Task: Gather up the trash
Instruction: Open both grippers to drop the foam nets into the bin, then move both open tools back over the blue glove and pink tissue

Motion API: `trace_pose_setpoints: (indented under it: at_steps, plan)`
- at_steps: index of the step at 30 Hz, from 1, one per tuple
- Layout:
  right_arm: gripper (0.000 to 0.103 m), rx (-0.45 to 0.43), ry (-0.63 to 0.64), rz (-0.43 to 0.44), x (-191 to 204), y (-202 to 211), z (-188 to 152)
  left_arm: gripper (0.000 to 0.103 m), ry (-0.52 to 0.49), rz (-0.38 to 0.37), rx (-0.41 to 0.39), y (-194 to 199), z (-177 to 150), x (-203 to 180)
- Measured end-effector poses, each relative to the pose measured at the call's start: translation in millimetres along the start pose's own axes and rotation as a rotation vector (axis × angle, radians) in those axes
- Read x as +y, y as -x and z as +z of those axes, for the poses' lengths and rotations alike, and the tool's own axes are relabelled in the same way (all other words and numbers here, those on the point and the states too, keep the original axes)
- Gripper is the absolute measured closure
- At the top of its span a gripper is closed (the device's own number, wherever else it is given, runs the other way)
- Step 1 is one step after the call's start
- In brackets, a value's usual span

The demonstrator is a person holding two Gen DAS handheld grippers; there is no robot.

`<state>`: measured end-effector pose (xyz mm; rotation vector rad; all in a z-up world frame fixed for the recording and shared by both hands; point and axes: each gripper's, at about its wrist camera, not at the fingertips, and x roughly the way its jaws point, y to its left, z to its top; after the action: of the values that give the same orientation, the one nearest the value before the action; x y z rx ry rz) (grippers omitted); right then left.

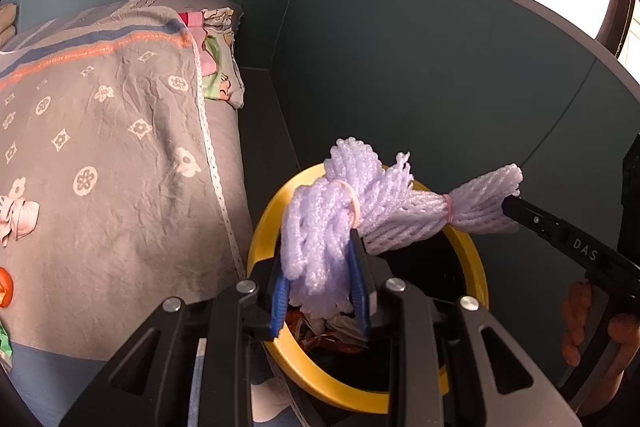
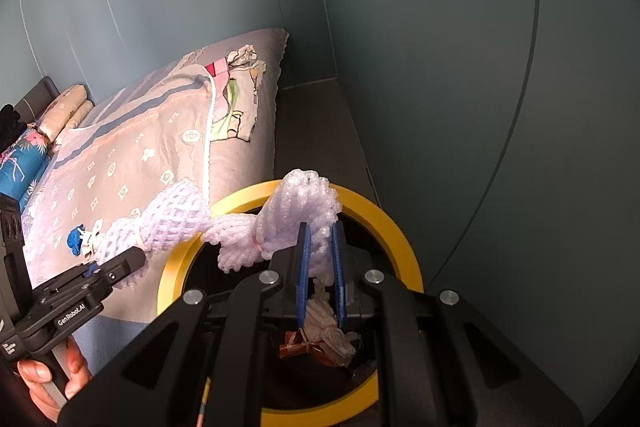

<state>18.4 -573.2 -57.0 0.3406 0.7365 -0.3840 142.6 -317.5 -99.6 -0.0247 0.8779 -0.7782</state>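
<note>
A round bin with a yellow rim (image 1: 264, 227) (image 2: 384, 223) stands on the floor beside the bed, with crumpled wrappers (image 1: 332, 331) (image 2: 320, 343) inside. My left gripper (image 1: 318, 247) (image 2: 138, 259) is shut on a lilac foam net bundle (image 1: 316, 219) (image 2: 172, 215) tied with a rubber band, held over the bin's left rim. My right gripper (image 2: 321, 227) (image 1: 508, 205) is shut on a second lilac foam net bundle (image 2: 304, 203) (image 1: 424, 215), held above the bin's opening. The two bundles touch each other.
The bed with a grey flower-patterned quilt (image 1: 120, 147) (image 2: 140, 155) fills the left side, with folded clothes (image 2: 236, 107), pillows (image 2: 64, 111) and small scraps (image 2: 74, 239) on it. A teal wall (image 1: 400, 67) closes the right. A person's hands (image 1: 576, 327) (image 2: 40, 375) hold the gripper handles.
</note>
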Motion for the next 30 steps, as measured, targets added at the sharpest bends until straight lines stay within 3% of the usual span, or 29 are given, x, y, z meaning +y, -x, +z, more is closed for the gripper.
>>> trace_pose_setpoints:
  at_steps: [3,7,12,15,23,30]
  plan:
    - [0.089,0.003,0.0,-0.013,-1.1,-0.6,-0.9,0.07,-0.008,-0.002,0.003,-1.2,-1.4,-2.1]
    - [0.065,-0.002,-0.027,-0.015,-4.2,0.2,-0.1,0.059,0.0,-0.003,-0.008,2.8,-1.1,-0.9]
    - [0.065,-0.001,-0.032,-0.035,-1.9,1.4,-0.9,0.034,0.014,0.02,-0.032,11.6,0.6,6.0]
    - [0.059,-0.007,-0.036,-0.036,1.1,0.6,1.2,0.024,0.021,0.049,-0.051,17.5,2.5,14.8]
    - [0.035,-0.026,-0.028,0.011,18.4,-0.9,2.4,0.017,0.08,0.119,-0.091,41.2,8.9,58.2]
    - [0.027,-0.04,0.032,0.05,56.3,0.9,2.7,0.014,0.11,0.199,-0.139,68.6,11.5,100.9]
